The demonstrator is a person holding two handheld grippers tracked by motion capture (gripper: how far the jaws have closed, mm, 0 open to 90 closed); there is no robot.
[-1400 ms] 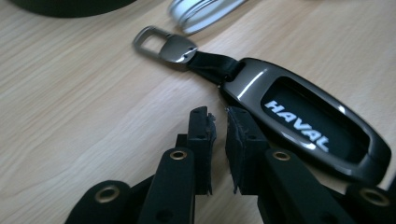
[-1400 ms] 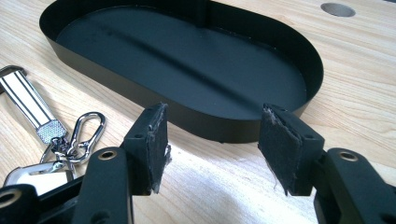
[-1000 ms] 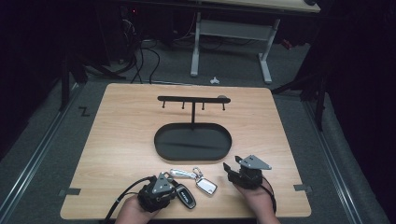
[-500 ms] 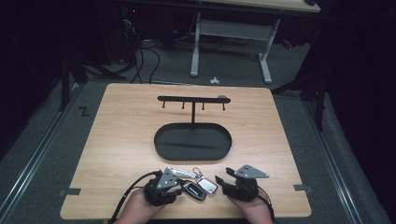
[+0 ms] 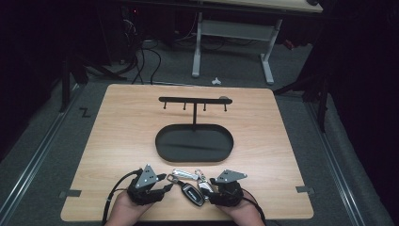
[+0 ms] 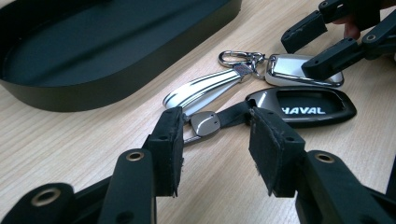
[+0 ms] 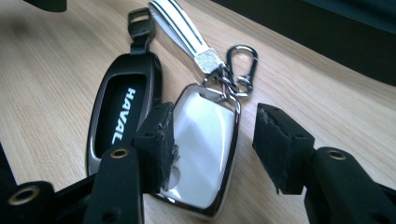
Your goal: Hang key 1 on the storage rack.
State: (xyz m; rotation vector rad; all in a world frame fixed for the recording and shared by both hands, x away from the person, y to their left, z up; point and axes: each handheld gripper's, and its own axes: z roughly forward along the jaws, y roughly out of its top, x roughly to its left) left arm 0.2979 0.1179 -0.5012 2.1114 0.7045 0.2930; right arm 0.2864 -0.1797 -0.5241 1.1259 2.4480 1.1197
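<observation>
Two car keys lie near the table's front edge. The black HAVAL fob (image 5: pixel 192 193) (image 6: pixel 303 106) (image 7: pixel 119 121) has a short strap ending in a metal tab (image 6: pixel 205 123). That tab lies between my left gripper's (image 5: pixel 167 183) (image 6: pixel 215 140) jaws, which have just been opening and do not touch it. Beside it, the white, chrome-rimmed fob (image 5: pixel 203 187) (image 7: pixel 205 149) (image 6: pixel 292 70) carries a white striped strap (image 5: pixel 181 173) (image 6: pixel 210 88) and a carabiner (image 7: pixel 243 60). My right gripper (image 5: pixel 211 189) (image 7: pixel 212 140) straddles this fob; its jaws have just been closing, with a gap still at one pad.
A black oval tray (image 5: pixel 164 150) (image 6: pixel 116 70) sits mid-table behind the keys. From it rises a post with a hook bar (image 5: pixel 193 100). Bare wood lies to either side. A desk frame and cables stand on the floor beyond the table.
My left gripper has opened and drawn back to the left, off the black fob's strap. The right gripper has slid left, over the white fob, and its jaws have narrowed.
</observation>
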